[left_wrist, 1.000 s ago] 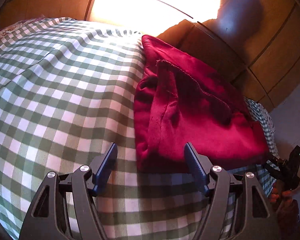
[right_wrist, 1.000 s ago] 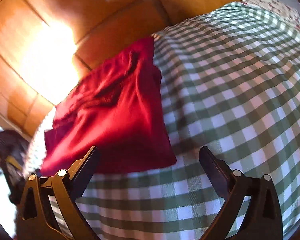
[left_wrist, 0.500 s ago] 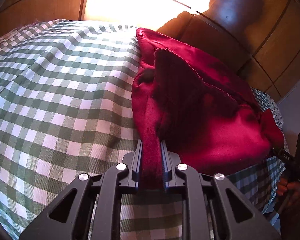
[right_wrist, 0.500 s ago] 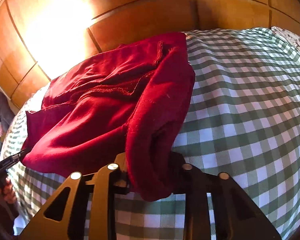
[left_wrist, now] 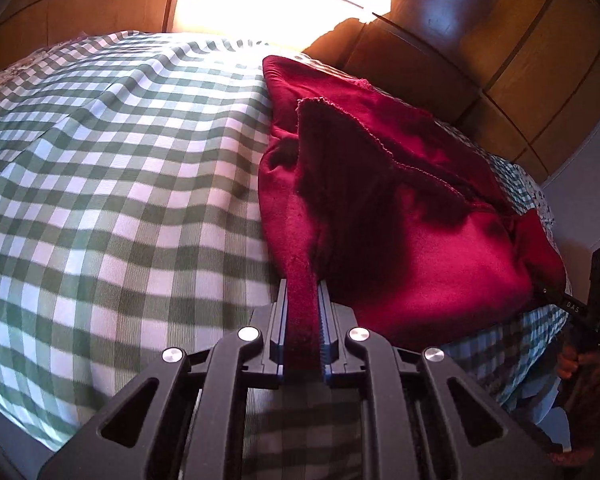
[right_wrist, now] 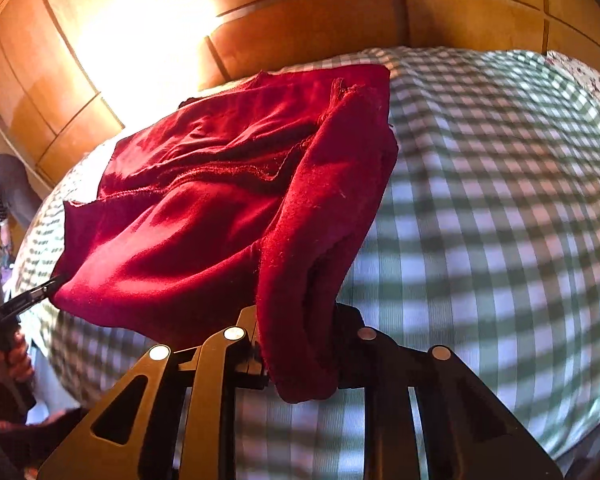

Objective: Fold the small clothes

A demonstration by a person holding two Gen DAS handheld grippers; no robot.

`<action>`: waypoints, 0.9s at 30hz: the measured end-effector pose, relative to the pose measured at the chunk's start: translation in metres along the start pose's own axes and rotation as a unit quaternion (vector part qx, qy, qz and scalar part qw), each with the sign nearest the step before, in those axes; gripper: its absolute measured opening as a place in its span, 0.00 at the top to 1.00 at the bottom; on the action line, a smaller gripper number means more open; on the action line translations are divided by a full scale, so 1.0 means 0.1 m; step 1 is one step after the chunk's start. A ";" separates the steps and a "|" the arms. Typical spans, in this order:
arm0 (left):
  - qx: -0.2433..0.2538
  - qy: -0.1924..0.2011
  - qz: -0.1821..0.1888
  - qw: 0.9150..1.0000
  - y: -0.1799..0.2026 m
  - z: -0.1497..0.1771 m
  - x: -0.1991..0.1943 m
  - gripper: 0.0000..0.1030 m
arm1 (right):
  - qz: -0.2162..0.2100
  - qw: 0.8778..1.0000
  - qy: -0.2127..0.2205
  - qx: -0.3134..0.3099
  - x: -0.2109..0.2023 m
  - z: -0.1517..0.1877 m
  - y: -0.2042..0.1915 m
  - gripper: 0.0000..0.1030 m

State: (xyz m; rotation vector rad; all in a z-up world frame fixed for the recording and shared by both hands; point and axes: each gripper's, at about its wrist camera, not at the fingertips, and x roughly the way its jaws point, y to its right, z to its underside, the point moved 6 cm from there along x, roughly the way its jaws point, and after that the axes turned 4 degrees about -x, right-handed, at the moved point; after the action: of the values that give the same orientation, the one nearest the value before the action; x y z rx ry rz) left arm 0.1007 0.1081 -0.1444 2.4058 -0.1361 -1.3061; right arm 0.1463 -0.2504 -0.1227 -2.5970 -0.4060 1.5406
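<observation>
Nearest the lens, our left gripper (left_wrist: 303, 320) had its two black fingers pinched tight on a narrow strip of the dark red velvety garment (left_wrist: 400, 216), the fabric squeezed flat between the blue pads (left_wrist: 327, 332). It sat low over the green-and-white checked bedcover (left_wrist: 120, 184), pointing forward and slightly up toward the headboard. In the right wrist view our right gripper (right_wrist: 300, 344) was clamped on a thick rolled bunch of the same red garment (right_wrist: 228, 208), the cloth bulging over and below the fingers so the pads were hidden.

Between our two grips the garment's near edge was lifted off the cover and hung in a sagging fold. Its far part lay on the bed. Its long axis ran across, from one grip to the other, and a raw stitched hem (left_wrist: 380, 140) crossed it diagonally in the left wrist view.

To the outer side of each grip we had a broad stretch of checked cover (right_wrist: 500, 208) with nothing lying on it. Beyond the garment's far edge the bed ended close against the wooden panelled headboard (right_wrist: 340, 20), with a bright glare (left_wrist: 260, 0) on the wood.
</observation>
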 end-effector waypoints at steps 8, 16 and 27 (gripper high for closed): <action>-0.003 -0.015 -0.005 1.000 -0.02 0.39 -0.23 0.88 | -0.008 1.000 -0.027 -0.004 -0.20 0.41 -0.08 0.81; 0.000 0.025 -0.036 0.999 -0.11 0.26 -0.44 0.49 | -0.010 0.999 -0.022 0.026 -0.22 0.35 0.03 0.52; -0.031 0.082 -0.123 0.989 -0.43 -0.11 -0.50 0.29 | 0.073 0.989 0.044 0.120 -0.31 0.20 0.72 0.11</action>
State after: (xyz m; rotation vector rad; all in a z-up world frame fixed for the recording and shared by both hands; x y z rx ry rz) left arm 0.0774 0.1643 -0.1162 2.5250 0.2509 -1.1838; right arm 0.1273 -0.3293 -0.1216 -2.5417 -0.0194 1.4089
